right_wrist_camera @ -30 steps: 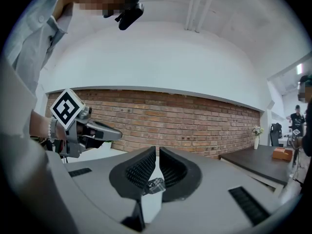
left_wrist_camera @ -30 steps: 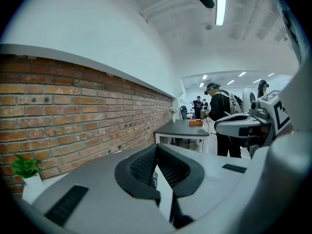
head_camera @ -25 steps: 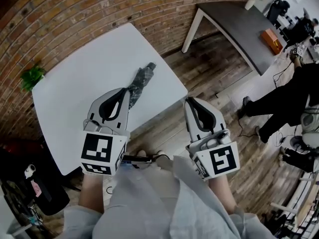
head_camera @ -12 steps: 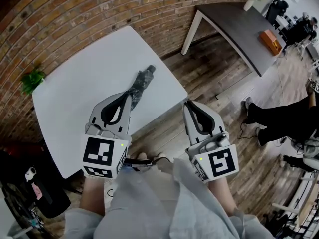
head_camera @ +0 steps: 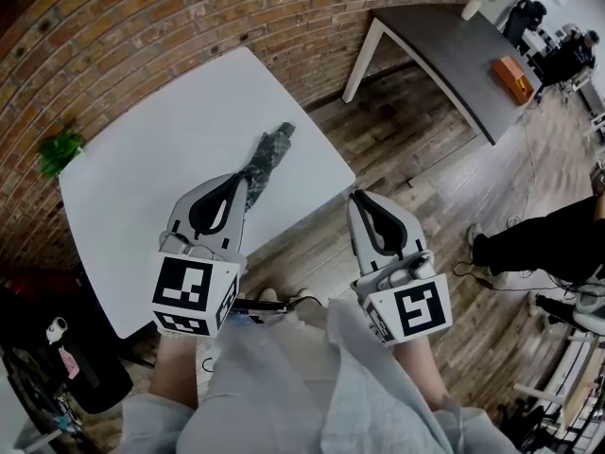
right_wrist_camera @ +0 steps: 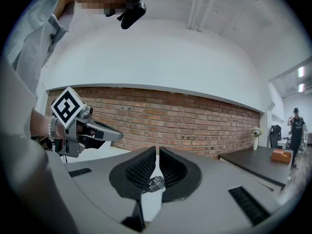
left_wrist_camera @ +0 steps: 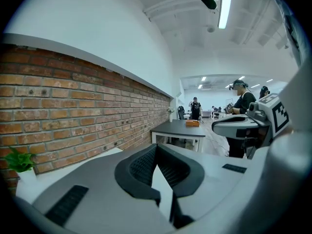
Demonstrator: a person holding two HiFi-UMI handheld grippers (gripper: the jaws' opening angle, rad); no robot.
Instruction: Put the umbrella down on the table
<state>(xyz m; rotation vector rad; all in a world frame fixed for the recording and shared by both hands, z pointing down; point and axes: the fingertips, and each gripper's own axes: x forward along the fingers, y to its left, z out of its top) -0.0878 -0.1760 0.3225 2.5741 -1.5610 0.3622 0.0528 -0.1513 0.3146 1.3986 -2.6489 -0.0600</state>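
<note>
A folded grey umbrella (head_camera: 267, 154) lies on the white table (head_camera: 161, 130), pointing toward the far right corner. My left gripper (head_camera: 242, 180) hovers over the table with its tip at the umbrella's near end; whether it touches I cannot tell. In the left gripper view its jaws (left_wrist_camera: 156, 147) meet at the tip with nothing between them. My right gripper (head_camera: 357, 197) is off the table's right edge, over the floor, jaws together and empty. In the right gripper view (right_wrist_camera: 157, 151) a bit of the umbrella (right_wrist_camera: 156, 183) shows beyond the jaws.
A brick wall (head_camera: 142, 26) runs behind the table, with a small green plant (head_camera: 61, 148) at the table's far left corner. A dark table (head_camera: 454, 50) with an orange box (head_camera: 515, 77) stands at the upper right. A person (head_camera: 539, 239) walks on the wooden floor at the right.
Both grippers and the umbrella stay where they were. The person at the right has moved further toward the picture's right edge.
</note>
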